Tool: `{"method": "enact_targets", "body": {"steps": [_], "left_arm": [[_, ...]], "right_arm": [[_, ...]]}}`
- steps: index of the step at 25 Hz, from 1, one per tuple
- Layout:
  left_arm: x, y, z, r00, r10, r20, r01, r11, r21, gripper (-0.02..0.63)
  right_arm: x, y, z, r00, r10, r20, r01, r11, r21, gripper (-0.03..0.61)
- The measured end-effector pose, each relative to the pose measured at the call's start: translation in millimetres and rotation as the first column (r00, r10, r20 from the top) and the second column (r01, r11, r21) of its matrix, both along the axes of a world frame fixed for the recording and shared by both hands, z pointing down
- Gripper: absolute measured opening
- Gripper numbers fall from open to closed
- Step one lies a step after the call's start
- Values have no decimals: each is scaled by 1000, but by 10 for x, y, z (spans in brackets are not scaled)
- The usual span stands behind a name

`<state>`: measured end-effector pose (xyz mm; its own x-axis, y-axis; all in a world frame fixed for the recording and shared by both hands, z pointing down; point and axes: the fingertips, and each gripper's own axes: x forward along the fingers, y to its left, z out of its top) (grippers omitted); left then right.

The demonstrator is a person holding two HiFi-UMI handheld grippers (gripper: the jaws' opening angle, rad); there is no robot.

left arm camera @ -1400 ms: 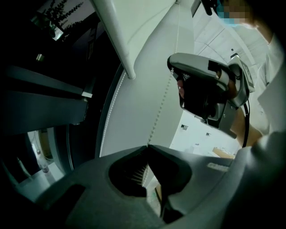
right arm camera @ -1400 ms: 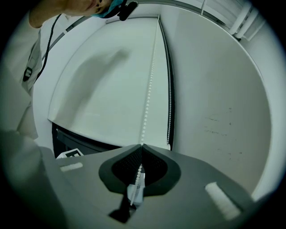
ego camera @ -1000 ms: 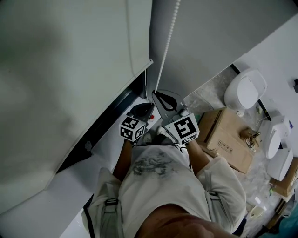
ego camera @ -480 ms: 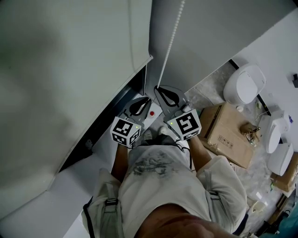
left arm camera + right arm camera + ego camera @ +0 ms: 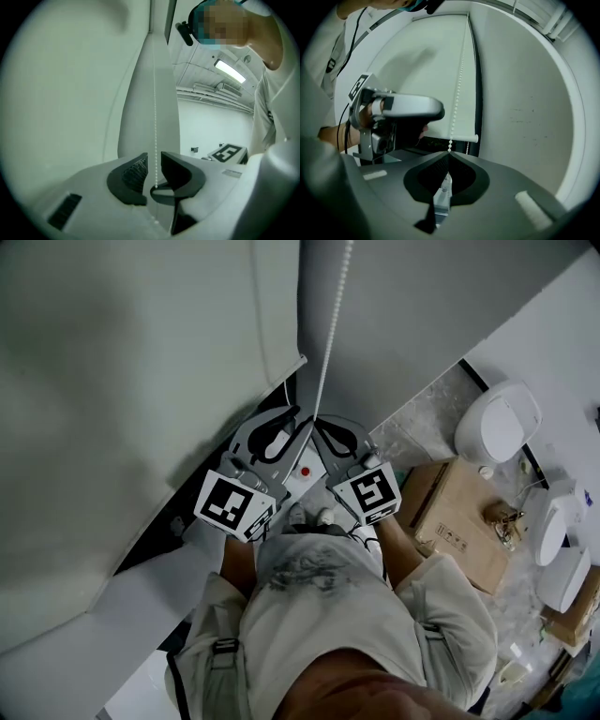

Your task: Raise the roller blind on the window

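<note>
Roller blind (image 5: 141,381), at left, covers the window down to a dark uncovered strip. Left gripper (image 5: 154,161): jaws a narrow gap apart, with the bead chain (image 5: 155,117) hanging in the gap, not clamped. Right gripper (image 5: 449,154), just beside it: jaws closed on the same chain, pinching it at their tips

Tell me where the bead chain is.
In the head view the bead chain hangs down the middle, beside the right edge of the roller blind. Low down, it passes between the left gripper's open jaws and is pinched in the right gripper.
</note>
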<state>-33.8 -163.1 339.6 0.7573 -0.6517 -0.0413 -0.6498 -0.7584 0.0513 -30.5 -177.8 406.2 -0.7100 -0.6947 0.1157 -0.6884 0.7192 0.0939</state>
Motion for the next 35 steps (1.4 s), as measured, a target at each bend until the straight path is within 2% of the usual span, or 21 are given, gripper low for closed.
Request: {"method": "enact_targets", "body": {"steps": [8,11,12,15,19,35], "left_arm": [[216,-123,-445,1000,-15,-3,15,995,102,95],[204,-142,-537,999,-42,-17,44,991,123,17],[207,-145,-549,999,-44,-17,46,991,125,14],[187,-126,-511,999,-43,4,42,993,110,9],[145,-122,-463,999,-39,-6,39,995,90,9],[114,-187,310,999,-31,39,33,997,-73,9]], "right_arm": [[-41,45,23,999,-44,-7,44,999,5,9],[-64,64,17,999,-52,-8,52,999,8,9],[-67,66,14,998,-54,-9,54,998,9,9],[-83,76,12,998,-59,-6,59,998,11,9],[-115,63,53,998,-61,-13,61,998,8,9],[-110,-20,815,993,-39,-112,27,994,-105,9]]}}
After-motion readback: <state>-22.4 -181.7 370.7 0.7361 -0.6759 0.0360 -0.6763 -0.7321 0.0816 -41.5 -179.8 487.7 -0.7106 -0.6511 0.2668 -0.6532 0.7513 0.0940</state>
